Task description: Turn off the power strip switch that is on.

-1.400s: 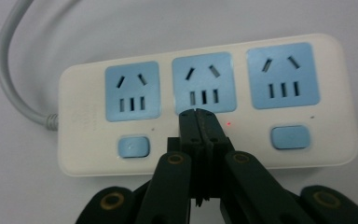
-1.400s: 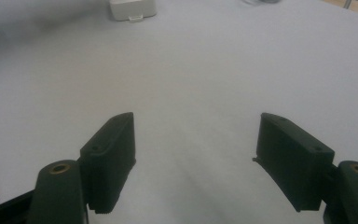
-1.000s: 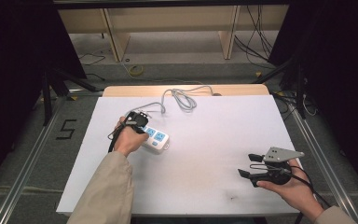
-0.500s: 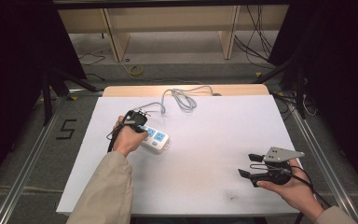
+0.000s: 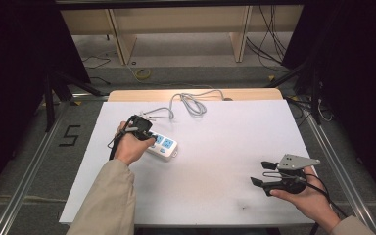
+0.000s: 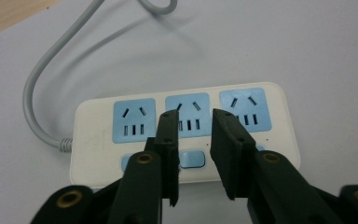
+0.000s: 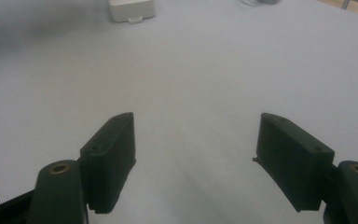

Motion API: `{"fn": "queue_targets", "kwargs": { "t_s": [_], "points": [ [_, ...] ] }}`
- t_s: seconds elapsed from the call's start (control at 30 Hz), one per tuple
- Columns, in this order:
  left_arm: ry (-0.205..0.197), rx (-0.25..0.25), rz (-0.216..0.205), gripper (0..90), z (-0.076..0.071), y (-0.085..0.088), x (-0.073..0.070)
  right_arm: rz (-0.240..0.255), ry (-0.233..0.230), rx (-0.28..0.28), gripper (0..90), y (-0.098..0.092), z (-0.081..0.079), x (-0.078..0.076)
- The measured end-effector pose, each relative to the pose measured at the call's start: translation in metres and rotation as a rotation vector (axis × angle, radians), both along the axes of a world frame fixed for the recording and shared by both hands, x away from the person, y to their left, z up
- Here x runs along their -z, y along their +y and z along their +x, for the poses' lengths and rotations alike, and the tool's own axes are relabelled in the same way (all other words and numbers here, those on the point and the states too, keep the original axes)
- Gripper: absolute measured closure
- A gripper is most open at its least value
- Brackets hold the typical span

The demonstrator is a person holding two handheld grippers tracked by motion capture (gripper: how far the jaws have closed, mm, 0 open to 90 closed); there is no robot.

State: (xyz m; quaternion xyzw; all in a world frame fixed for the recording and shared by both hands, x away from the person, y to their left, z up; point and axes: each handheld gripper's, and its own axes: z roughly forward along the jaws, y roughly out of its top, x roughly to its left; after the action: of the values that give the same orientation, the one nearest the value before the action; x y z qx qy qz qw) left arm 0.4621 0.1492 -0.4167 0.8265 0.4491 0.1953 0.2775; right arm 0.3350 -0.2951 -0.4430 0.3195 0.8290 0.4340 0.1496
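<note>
Your left tongs [image 6: 190, 122] hang low over the white power strip [image 6: 279, 116], and their jaws have just been opening: a narrow gap now stands between them where a second ago they were shut. Nothing is gripped in that gap; through it, in the left gripper view, you see the middle blue socket [image 6: 187, 106] and the small blue switch [image 6: 192, 159] below it. The strip lies flat on the table [image 5: 225, 161], left of centre, with its three blue sockets facing up. Its grey cable [image 5: 191, 103] leaves the end on the left in the left gripper view and, in the high view, runs to a loose coil near the table's far edge.

In the high view your left hand [image 5: 129, 147] sits over the near-left end of the strip, in much the same place as in the earlier frames; the strip has not shifted either.

Your right tongs [image 5: 260, 174] are held near the table's right front corner, well apart from the strip, pointing left across the white surface. Their jaws stand wide with only bare table between them, as the right gripper view shows. That hand [image 5: 306, 196] and its tongs look unchanged from the earlier frames. One end of the strip [image 7: 131, 10] shows far off at the top of the right gripper view
</note>
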Motion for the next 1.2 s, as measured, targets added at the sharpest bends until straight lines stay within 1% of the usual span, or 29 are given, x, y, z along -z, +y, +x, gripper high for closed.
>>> {"fn": "queue_targets", "kwargs": {
  "t_s": [0.07, 0.1, 0.2, 0.27, 0.37, 0.47, 0.5, 0.6, 0.7, 0.77, 0.87, 0.97, 1.03, 1.2],
  "points": [
    [-0.015, 0.009, -0.011, 58.0, -0.001, 0.001, -0.001, -0.001, 0.001, -0.002, 28.6, 0.0, 0.0, 0.0],
    [-0.022, -0.001, -0.022, 54.7, -0.002, 0.001, -0.001, -0.001, 0.002, -0.002, 28.6, 0.0, 0.0, 0.0],
    [-0.036, -0.003, -0.031, 45.8, -0.003, 0.002, -0.002, 0.001, 0.001, -0.001, 28.6, 0.0, 0.0, 0.0],
    [-0.041, -0.01, -0.036, 41.9, -0.004, 0.002, -0.002, 0.002, 0.002, -0.001, 28.6, 0.0, 0.0, 0.0],
    [-0.056, 0.007, -0.045, 35.6, -0.006, 0.001, -0.004, 0.003, 0.002, -0.001, 28.6, 0.0, 0.0, 0.0],
    [-0.064, 0.0, -0.057, 29.7, -0.007, 0.001, -0.004, 0.002, 0.002, -0.001, 28.6, 0.0, 0.0, 0.0],
    [-0.066, 0.002, -0.061, 29.0, -0.008, 0.001, -0.004, 0.003, 0.001, -0.001, 28.6, 0.0, 0.0, 0.0],
    [-0.075, 0.012, -0.095, 28.5, -0.011, 0.002, -0.004, 0.004, 0.001, 0.0, 28.6, -0.001, 0.0, 0.0],
    [-0.085, 0.019, -0.11, 27.8, -0.016, 0.004, -0.003, 0.003, 0.002, 0.0, 28.6, 0.0, 0.0, 0.0],
    [-0.088, 0.032, -0.105, 27.3, -0.02, 0.004, -0.003, 0.004, 0.003, 0.0, 28.6, 0.0, 0.0, 0.0],
    [-0.107, 0.042, -0.116, 26.8, -0.027, 0.003, -0.003, 0.003, 0.003, 0.0, 28.6, 0.0, 0.0, 0.0],
    [-0.122, 0.065, -0.111, 25.5, -0.034, 0.002, -0.002, 0.005, 0.002, 0.001, 28.5, 0.0, 0.0, 0.0],
    [-0.123, 0.077, -0.113, 24.4, -0.039, 0.002, -0.002, 0.004, 0.002, 0.001, 28.5, 0.0, 0.0, 0.0],
    [-0.133, 0.089, -0.125, 24.2, -0.051, 0.002, 0.0, 0.004, 0.002, 0.0, 28.5, 0.0, 0.0, 0.0]
  ]
}}
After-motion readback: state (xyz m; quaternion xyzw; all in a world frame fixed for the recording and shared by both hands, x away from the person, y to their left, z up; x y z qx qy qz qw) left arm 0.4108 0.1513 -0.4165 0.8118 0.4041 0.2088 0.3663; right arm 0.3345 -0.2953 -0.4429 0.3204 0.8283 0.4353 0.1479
